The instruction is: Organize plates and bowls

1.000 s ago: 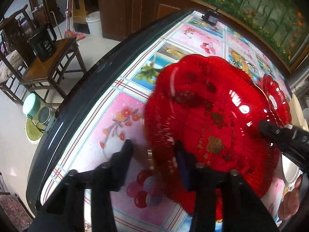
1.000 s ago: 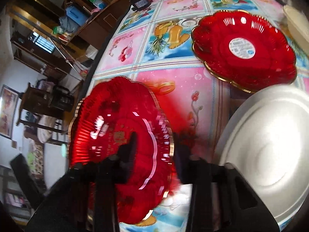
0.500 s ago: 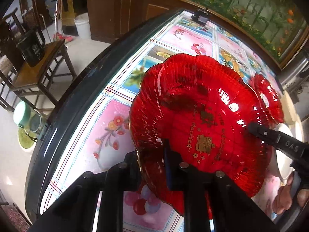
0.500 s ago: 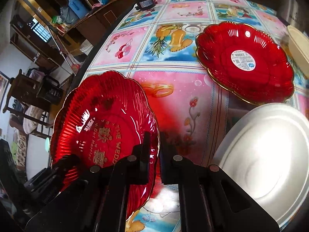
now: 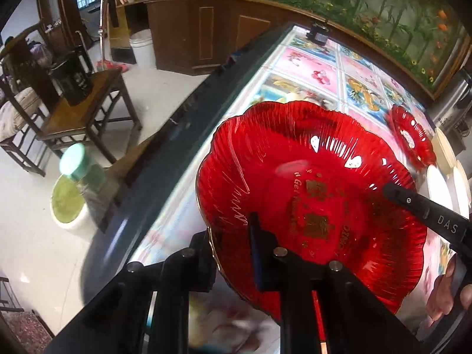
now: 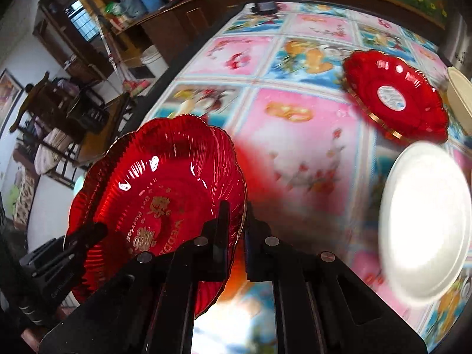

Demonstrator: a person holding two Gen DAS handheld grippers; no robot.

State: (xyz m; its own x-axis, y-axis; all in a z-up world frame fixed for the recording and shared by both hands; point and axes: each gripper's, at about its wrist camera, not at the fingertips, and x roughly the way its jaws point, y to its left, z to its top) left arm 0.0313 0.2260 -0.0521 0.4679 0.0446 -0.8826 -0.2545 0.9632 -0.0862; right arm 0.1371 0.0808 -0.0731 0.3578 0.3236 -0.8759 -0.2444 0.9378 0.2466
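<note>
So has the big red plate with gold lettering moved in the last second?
Yes. The big red plate, clamped by both grippers, has lifted off the tablecloth and tilted up, away from the second red plate.

Near red scalloped plate (image 6: pixel 165 188) with gold lettering; far red plate (image 6: pixel 395 100) bears a white sticker; right plate (image 6: pixel 427 221) white; desk (image 6: pixel 298 153) cloth pink-blue cartoon squares

Patterned table (image 6: pixel 298 159): red plate (image 6: pixel 395 97), white plate (image 6: pixel 424 221), perhaps bowl (image 6: pixel 460 94).

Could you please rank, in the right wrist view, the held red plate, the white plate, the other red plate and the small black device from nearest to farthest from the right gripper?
1. Held red plate, in the right gripper, left side.
2. White plate, right.
3. Other red plate, upper right.
4. Small black device, far table edge.
</note>
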